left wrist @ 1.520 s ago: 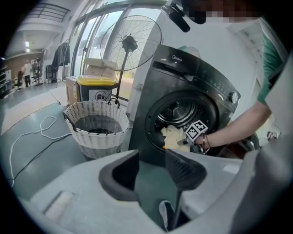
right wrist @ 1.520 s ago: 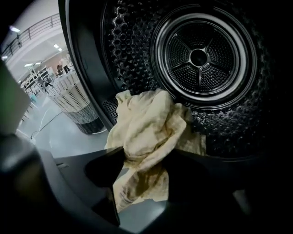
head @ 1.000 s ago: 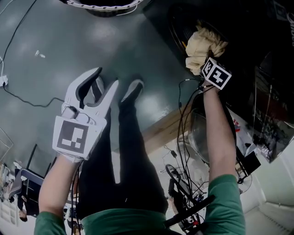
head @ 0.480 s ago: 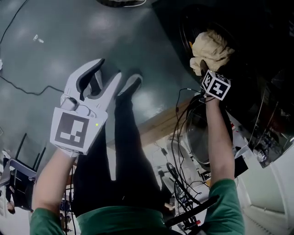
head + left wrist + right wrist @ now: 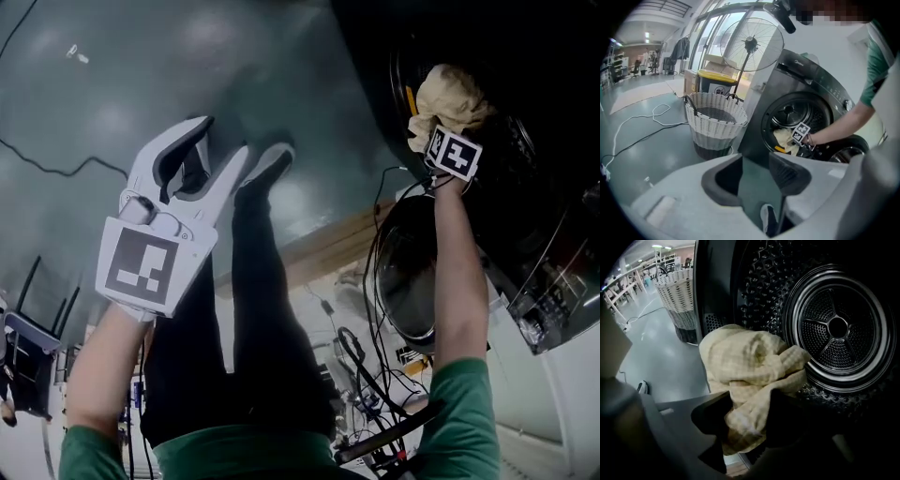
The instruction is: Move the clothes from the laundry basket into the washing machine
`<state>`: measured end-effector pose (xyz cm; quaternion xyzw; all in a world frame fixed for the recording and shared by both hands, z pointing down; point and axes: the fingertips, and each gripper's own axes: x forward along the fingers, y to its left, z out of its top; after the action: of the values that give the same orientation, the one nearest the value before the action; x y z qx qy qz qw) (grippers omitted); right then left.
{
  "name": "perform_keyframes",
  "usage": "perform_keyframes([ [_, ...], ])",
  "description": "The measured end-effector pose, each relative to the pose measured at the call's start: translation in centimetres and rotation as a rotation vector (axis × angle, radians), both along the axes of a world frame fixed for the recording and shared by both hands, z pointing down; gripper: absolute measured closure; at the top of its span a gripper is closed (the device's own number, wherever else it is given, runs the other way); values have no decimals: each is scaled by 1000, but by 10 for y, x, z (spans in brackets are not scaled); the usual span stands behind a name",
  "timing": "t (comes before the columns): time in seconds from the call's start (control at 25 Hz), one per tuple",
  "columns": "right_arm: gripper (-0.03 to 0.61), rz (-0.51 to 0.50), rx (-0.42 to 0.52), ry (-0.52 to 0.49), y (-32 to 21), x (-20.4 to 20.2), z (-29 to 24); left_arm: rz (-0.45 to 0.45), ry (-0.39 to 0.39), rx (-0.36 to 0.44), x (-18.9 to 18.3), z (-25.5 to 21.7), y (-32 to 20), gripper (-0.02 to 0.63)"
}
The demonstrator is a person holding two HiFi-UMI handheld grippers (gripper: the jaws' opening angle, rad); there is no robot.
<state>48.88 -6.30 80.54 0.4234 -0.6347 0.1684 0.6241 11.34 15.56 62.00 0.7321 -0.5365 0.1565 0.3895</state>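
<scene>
The right claw reached into the round mouth of the washing machine. Its two jaws had just been closing, and a cream cloth was bunched up between them. The pads pressed on the cloth from both sides, so the claw held it. Most of the cloth puffed out in front of the jaws, at the low front edge of the opening. Behind it sat the dark drum, with its bumpy metal wall and a round plate at the back.

The left claw was well apart from the machine, out over the gray floor. Its jaws stood wide and held nothing. Only the floor and the tip of the person's shoe showed between them.

The laundry basket stood on the floor just beside the machine. It was white and woven, with a dark band at the bottom. Its inside looked dark, and it was too hard to tell what lay in it.

The machine's round glass door hung open under the right arm. A tall fan stood behind the basket. A white cord lay in loops on the floor near it.
</scene>
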Motion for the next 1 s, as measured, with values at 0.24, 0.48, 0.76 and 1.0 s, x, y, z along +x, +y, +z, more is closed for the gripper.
perform_keyframes([
  [0.24,399,-6,72,-20,-29,-16,-17,-5,9,-2,-9,7,5,438],
  [0.48,344,21,95,-35,-29,-23,-22,14,5,11,-14,-1,1,439],
  [0.76,252,-42,141,-83,13,-22,-37,45,-4,8,-3,-4,-1,440],
  [1.0,253,-105,103,-3,44,-6,-2,68,2,3,14,5,3,440],
])
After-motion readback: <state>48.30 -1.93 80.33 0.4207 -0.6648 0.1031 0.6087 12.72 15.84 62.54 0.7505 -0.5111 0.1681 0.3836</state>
